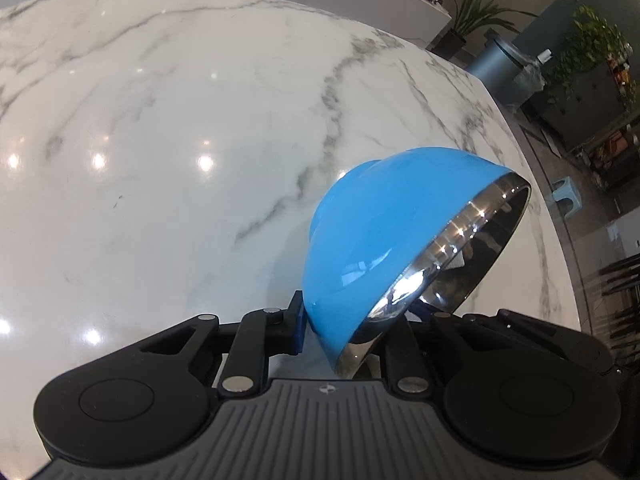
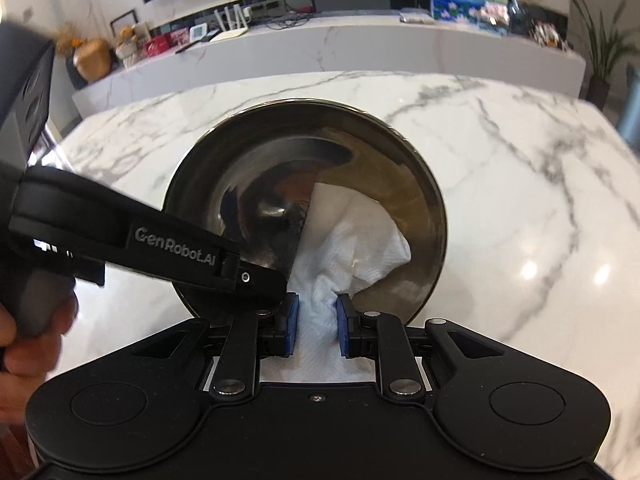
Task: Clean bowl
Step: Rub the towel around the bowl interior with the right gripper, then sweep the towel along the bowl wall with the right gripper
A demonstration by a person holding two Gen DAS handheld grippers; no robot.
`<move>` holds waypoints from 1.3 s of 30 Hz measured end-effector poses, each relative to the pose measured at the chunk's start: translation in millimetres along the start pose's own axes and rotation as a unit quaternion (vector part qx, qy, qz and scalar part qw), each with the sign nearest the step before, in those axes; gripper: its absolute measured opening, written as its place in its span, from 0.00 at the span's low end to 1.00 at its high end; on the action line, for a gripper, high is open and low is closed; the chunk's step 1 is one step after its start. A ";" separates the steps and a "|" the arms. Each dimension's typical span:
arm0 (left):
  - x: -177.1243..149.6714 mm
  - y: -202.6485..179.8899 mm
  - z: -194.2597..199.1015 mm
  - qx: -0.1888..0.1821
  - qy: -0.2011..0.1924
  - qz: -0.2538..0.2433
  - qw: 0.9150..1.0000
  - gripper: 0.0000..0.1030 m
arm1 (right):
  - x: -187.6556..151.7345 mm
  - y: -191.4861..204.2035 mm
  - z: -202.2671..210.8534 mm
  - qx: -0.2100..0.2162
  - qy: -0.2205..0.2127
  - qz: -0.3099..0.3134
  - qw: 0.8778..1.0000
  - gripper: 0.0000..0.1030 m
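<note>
My left gripper (image 1: 360, 322) is shut on the rim of a bowl (image 1: 384, 224) that is blue outside and shiny steel inside, and holds it tilted on edge above the marble table (image 1: 160, 120). In the right wrist view the bowl's steel inside (image 2: 280, 168) faces me. My right gripper (image 2: 316, 322) is shut on a crumpled white paper towel (image 2: 360, 240), which presses against the lower right of the bowl's inside. The left gripper's finger (image 2: 256, 276) comes in from the left and clamps the bowl's near rim. A hand (image 2: 24, 344) holds that gripper's handle.
The marble table's edge (image 1: 560, 240) curves down the right side of the left wrist view, with a grey bin (image 1: 496, 64), potted plants (image 1: 592, 44) and a small stool (image 1: 564, 192) beyond it. A long white counter (image 2: 320, 52) with clutter runs behind the table.
</note>
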State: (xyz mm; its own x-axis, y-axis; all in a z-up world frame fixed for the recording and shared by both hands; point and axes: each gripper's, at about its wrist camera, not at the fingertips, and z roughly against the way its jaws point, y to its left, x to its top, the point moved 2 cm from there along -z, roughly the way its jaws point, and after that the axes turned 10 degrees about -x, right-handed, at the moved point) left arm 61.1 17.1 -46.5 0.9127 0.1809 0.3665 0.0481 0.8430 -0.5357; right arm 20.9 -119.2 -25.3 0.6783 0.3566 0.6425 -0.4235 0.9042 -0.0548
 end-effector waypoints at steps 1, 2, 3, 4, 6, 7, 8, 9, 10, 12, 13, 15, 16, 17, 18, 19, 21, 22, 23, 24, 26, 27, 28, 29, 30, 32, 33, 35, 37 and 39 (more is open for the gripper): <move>0.2 -0.5 0.0 0.002 0.001 -0.002 1.000 0.15 | 1.6 1.0 -0.5 -0.004 -0.002 0.008 1.000 0.17; 0.2 -0.9 0.2 0.003 0.002 -0.004 1.000 0.15 | 1.9 1.3 -0.8 -0.007 -0.003 0.011 1.000 0.17; 0.3 -1.4 0.4 0.005 0.003 -0.006 1.000 0.15 | 1.9 1.4 -1.1 -0.009 -0.003 0.013 1.000 0.17; 0.2 -2.4 0.6 0.007 0.003 -0.010 1.000 0.15 | 1.8 1.5 -1.4 -0.011 -0.004 0.015 1.000 0.17; -0.2 -4.1 1.0 0.011 0.004 -0.018 1.000 0.15 | -0.4 2.6 -1.7 -0.018 -0.005 0.019 1.000 0.17; -0.3 -4.8 1.2 0.012 0.005 -0.021 1.000 0.15 | -1.3 3.3 -1.9 -0.022 -0.007 0.022 0.999 0.17; -0.3 -5.0 1.5 0.013 0.007 -0.022 1.000 0.15 | -2.0 4.2 -2.0 -0.027 -0.008 0.026 0.999 0.17; -0.2 -5.1 1.9 0.013 0.009 -0.023 1.000 0.15 | -2.6 5.0 -2.0 -0.031 -0.010 0.031 0.999 0.17; -0.1 -5.0 2.3 0.013 0.011 -0.023 1.000 0.15 | -3.5 5.6 -1.8 -0.040 -0.014 0.037 0.998 0.17; 0.4 -5.9 3.1 0.015 0.017 -0.029 0.999 0.15 | -5.6 6.5 -1.3 -0.058 -0.022 0.050 0.997 0.17; 0.8 -7.0 3.8 0.019 0.020 -0.035 0.999 0.15 | -7.1 7.6 -0.5 -0.073 -0.029 0.062 0.995 0.17; 1.4 -8.5 5.1 0.028 0.022 -0.044 0.998 0.15 | -11.0 8.2 -0.1 -0.077 -0.032 0.072 0.994 0.17; 1.7 -8.6 5.7 0.030 0.022 -0.046 0.998 0.15 | -11.1 8.5 -0.6 -0.076 -0.031 0.071 0.994 0.17; 1.9 -8.6 6.4 0.032 0.021 -0.048 0.998 0.15 | -11.1 8.9 -1.2 -0.075 -0.031 0.071 0.994 0.17; 2.2 -8.2 6.7 0.033 0.021 -0.047 0.998 0.15 | -11.2 9.2 -1.7 -0.074 -0.031 0.071 0.994 0.17; 2.3 -7.4 6.7 0.032 0.019 -0.044 0.998 0.15 | -10.9 9.2 -2.3 -0.073 -0.030 0.070 0.994 0.17; 2.5 -6.2 6.8 0.030 0.015 -0.041 0.999 0.16 | -11.0 8.5 -2.7 -0.072 -0.029 0.067 0.995 0.17; 2.5 -5.9 6.7 0.030 0.012 -0.040 0.999 0.18 | -11.3 7.9 -3.2 -0.070 -0.028 0.065 0.995 0.17; 2.3 -5.6 6.6 0.031 0.010 -0.039 0.999 0.19 | -11.4 7.6 -3.5 -0.069 -0.026 0.062 0.995 0.17; 2.1 -5.4 6.5 0.032 0.008 -0.039 0.999 0.20 | -11.5 7.3 -3.7 -0.068 -0.025 0.060 0.996 0.17; 1.6 -5.1 5.5 0.030 0.004 -0.036 0.999 0.20 | -10.4 5.5 -4.8 -0.062 -0.020 0.048 0.997 0.17; 1.2 -4.8 4.3 0.028 0.004 -0.032 0.999 0.22 | -10.4 3.8 -4.8 -0.057 -0.017 0.041 0.997 0.17; 0.5 -4.3 2.3 0.024 0.006 -0.027 0.999 0.24 | -10.0 1.6 -5.7 -0.050 -0.012 0.030 0.998 0.17; -0.2 -4.1 0.7 0.021 0.008 -0.023 0.999 0.24 | -9.3 -0.4 -6.8 -0.040 -0.007 0.018 0.999 0.17; -1.0 -5.0 -0.1 0.019 0.008 -0.023 1.000 0.24 | -8.6 -2.4 -8.0 -0.029 -0.002 0.006 1.000 0.17; -2.2 -7.9 -1.3 0.020 0.008 -0.029 0.999 0.24 | -7.3 -7.1 -9.9 -0.009 0.009 -0.018 1.000 0.17; -2.3 -8.3 -1.5 0.019 0.007 -0.030 0.999 0.24 | -7.2 -10.0 -10.4 0.001 0.013 -0.030 0.999 0.17; -2.2 -8.3 -1.9 0.018 0.005 -0.029 0.999 0.23 | -7.6 -14.9 -11.0 0.017 0.021 -0.049 0.998 0.17; -1.8 -8.0 -2.8 0.016 0.007 -0.030 0.999 0.16 | -8.7 -18.7 -11.2 0.030 0.026 -0.065 0.997 0.17; -2.0 -9.4 -3.2 0.017 0.009 -0.037 0.999 0.16 | -9.2 -19.2 -10.8 0.032 0.027 -0.068 0.997 0.17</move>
State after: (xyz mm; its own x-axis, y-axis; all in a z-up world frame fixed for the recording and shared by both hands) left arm 60.1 7.2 -44.6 0.9143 0.1075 0.3905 0.1032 0.8705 -0.4813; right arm 29.3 -137.3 -38.4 0.7627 0.2460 0.5981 -0.3623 0.9286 0.0801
